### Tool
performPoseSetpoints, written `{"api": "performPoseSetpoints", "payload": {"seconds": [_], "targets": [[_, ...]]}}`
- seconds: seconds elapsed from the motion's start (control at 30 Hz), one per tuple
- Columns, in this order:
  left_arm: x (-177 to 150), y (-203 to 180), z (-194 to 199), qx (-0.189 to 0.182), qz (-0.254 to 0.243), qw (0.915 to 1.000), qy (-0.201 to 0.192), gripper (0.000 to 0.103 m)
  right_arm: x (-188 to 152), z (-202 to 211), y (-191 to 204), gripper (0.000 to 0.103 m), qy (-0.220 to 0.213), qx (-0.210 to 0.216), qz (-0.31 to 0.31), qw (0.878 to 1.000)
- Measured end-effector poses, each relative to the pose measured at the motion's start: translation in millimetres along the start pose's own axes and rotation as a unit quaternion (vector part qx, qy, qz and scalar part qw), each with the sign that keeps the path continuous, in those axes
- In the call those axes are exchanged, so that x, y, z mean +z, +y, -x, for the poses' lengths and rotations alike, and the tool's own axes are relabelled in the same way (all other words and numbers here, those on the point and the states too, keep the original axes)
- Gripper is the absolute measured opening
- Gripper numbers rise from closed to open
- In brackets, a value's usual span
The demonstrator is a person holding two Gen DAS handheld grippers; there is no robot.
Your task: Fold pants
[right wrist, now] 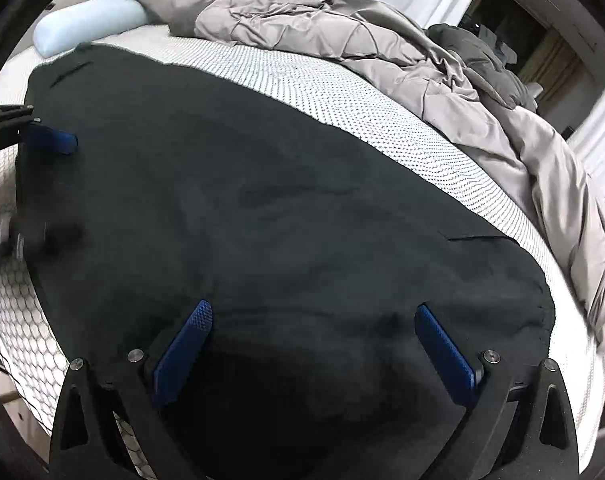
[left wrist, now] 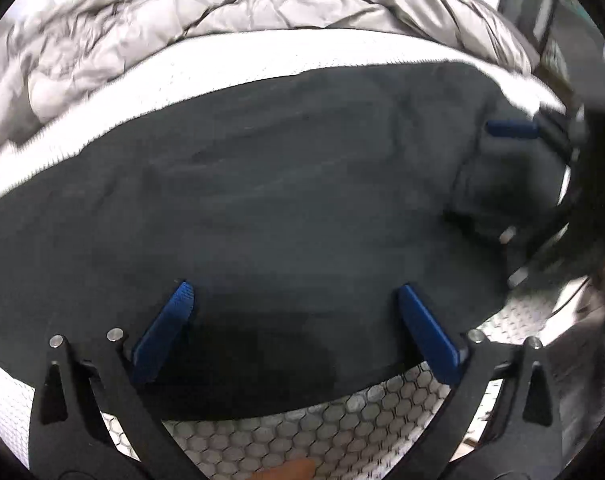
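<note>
Dark pants (right wrist: pixel 262 208) lie flat on the bed (right wrist: pixel 382 100), smoothed for a fold, so my left fingers (left wrist: pixel 294 300) and right fingers (right wrist: pixel 314 320) hang spread above them, grasping nothing.

Left gripper (left wrist: pixel 294 288) and right gripper (right wrist: pixel 314 308): black angular linkage arms with triangular cut-outs. Silver pivot screws (left wrist: pixel 114 335) join them. Fingers (right wrist: pixel 184 354) carry blue, finely textured pads.

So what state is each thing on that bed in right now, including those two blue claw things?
Pants: dark, spread flat on the mattress, neither gripper holding them.
Left gripper: open, nothing between its fingers.
Right gripper: open, over the pants.
Comforter: grey, crumpled, pushed aside.
Mattress: bare beyond the pants.
Pillow: lying at the far end.
</note>
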State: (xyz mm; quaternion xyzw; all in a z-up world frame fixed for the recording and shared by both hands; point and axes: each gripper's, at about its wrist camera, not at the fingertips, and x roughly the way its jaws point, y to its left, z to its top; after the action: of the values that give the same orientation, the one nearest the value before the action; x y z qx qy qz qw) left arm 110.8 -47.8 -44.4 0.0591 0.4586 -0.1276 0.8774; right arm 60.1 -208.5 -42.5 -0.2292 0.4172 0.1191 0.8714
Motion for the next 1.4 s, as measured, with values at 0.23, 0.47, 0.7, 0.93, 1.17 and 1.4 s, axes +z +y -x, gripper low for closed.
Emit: {"api": "performPoseSetpoints", "payload": {"seconds": [0.23,0.47,0.7,0.93,1.17,1.4], "targets": [[-7,9,-1,-0.01,0.013,0.9999,-0.001,0.103,-68,10,-114,0.102,0.047,-0.132,-0.142,0.98],[13,-4,-4,-0.006,0.03,0.9995,-0.004,0.103,-111,37,-174,0.103,0.027,-0.149,-0.262,0.953],[28,-31,-19,0.001,0.004,1.0,-0.001,0.103,-122,37,-187,0.103,0.03,-0.112,-0.287,0.951],[26,-19,-20,-0.017,0.031,0.9993,-0.008,0.103,-167,61,-201,0.103,-0.031,0.022,-0.43,0.902],[22,-24,-28,-0.001,0.022,0.9997,-0.01,0.103,-193,42,-216,0.095,-0.094,0.17,-0.551,0.812],[19,-21,-27,-0.007,0.021,0.9996,-0.016,0.103,-165,19,-231,0.027,-0.111,0.156,-0.582,0.79]]}}
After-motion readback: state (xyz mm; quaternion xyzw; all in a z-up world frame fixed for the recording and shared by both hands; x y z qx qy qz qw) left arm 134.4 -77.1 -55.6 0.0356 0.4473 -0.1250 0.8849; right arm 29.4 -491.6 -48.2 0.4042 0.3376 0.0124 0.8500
